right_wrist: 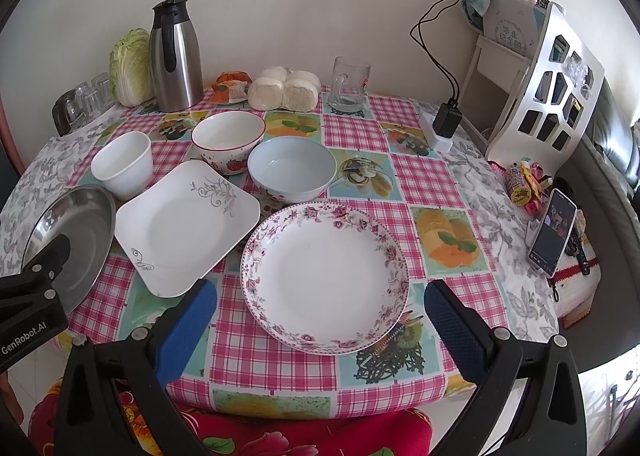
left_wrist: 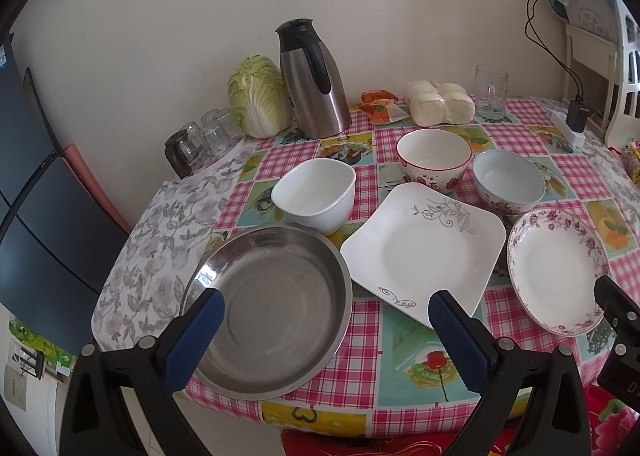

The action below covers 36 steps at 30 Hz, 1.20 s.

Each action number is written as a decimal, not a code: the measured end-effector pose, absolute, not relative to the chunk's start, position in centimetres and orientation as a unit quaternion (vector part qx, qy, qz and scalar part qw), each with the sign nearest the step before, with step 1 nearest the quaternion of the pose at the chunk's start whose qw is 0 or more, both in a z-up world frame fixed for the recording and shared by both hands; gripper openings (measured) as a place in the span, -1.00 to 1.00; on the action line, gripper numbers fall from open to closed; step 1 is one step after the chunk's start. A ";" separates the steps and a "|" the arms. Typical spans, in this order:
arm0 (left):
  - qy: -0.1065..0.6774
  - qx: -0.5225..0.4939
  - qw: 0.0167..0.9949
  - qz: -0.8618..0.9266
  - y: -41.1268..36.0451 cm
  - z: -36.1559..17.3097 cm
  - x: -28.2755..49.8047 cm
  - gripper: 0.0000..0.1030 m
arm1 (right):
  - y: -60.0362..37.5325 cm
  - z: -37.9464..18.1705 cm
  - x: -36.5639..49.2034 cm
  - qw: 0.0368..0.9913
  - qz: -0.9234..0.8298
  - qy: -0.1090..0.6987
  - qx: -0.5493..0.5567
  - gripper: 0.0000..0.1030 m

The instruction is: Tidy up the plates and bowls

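We are looking at three plates sitting in a row at the near side of the table (right_wrist: pixel 360 184). The shiny metal plate (left_wrist: pixel 272 308) is lying on the left, the square white plate (right_wrist: pixel 184 228) is in the middle, and the round flower plate (right_wrist: pixel 324 276) is on the right. Three bowls are standing just behind them: a plain white bowl (left_wrist: pixel 316 196) on the left, a strawberry bowl (right_wrist: pixel 228 140) in the middle, and a pale blue bowl (right_wrist: pixel 292 172) on the right. All the plates and bowls are looking empty.

We are holding our left gripper (left_wrist: pixel 326 340) over the metal plate, with its blue fingers spread wide and holding nothing. Our right gripper (right_wrist: pixel 320 330) is hanging over the flower plate, also wide apart with nothing in it.

A pink checked cloth is covering the table. Far back by the white wall, a silver jug (right_wrist: pixel 176 56), a cabbage (right_wrist: pixel 130 66), a bag of buns (right_wrist: pixel 286 90) and a glass mug (right_wrist: pixel 350 84) are standing. A phone (right_wrist: pixel 554 234) is leaning at the right.
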State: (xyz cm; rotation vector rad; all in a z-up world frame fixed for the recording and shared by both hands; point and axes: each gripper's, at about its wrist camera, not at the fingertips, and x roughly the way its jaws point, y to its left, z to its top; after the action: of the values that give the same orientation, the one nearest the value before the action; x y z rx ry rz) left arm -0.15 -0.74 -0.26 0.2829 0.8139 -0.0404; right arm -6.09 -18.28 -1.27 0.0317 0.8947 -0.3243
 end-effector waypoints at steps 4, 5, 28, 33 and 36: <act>0.395 0.135 0.909 -0.020 -0.8 -0.3 -0.1 1.00 | -18.3 -1.3 -6.1 0.888 -0.156 0.431 0.015 1.00; 0.395 0.134 0.909 -0.020 -0.8 -0.2 -0.1 1.00 | -18.4 -1.3 -6.2 0.888 -0.157 0.431 0.015 1.00; 0.401 -0.009 0.915 -0.034 8.7 0.2 4.7 1.00 | -15.7 1.4 -0.5 0.920 -0.048 0.388 0.040 1.00; 0.395 -0.022 0.919 0.003 14.1 0.1 6.1 1.00 | -12.7 1.0 2.4 0.919 0.011 0.390 0.061 1.00; 0.400 -0.029 0.916 0.013 16.6 -0.7 6.7 1.00 | -10.8 0.2 3.7 0.913 0.051 0.397 0.074 1.00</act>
State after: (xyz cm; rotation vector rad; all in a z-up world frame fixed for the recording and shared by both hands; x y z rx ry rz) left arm 6.66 16.63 -0.67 -0.0596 0.8241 0.0273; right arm 3.66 -10.78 0.22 0.1523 0.8173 0.1054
